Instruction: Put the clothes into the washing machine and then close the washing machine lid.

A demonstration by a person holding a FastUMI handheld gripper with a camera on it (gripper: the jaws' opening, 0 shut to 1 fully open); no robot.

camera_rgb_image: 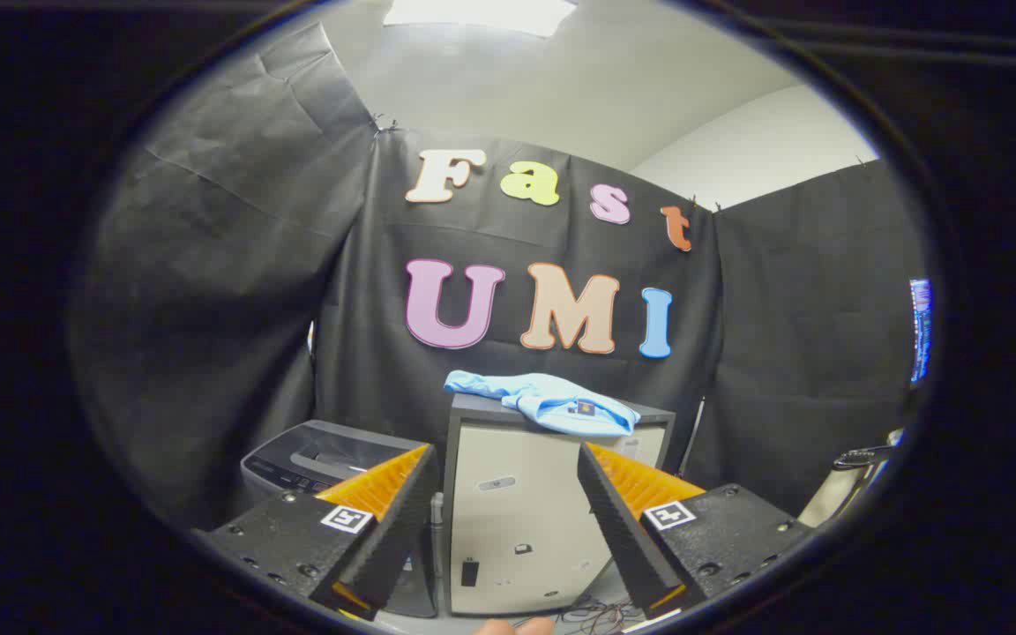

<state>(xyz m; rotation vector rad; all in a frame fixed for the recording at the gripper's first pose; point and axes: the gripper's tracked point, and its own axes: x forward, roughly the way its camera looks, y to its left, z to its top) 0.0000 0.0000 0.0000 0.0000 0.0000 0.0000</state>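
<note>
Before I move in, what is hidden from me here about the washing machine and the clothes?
- Washing machine, gripper view: a finger of the open gripper hides its right side; lid state unclear.
- Blue garment on the cabinet: folds hide whether it is one piece or several.
- Cabinet's base: cut off between the fingers.

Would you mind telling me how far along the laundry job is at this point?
Nothing looks done yet. The blue garment lies on top of the white cabinet, beyond the fingers. The gripper is open and empty, facing the cabinet from a distance. The washing machine sits beside the cabinet with its lid seemingly down. Left: grasp the garment, load it, close the lid.
</note>
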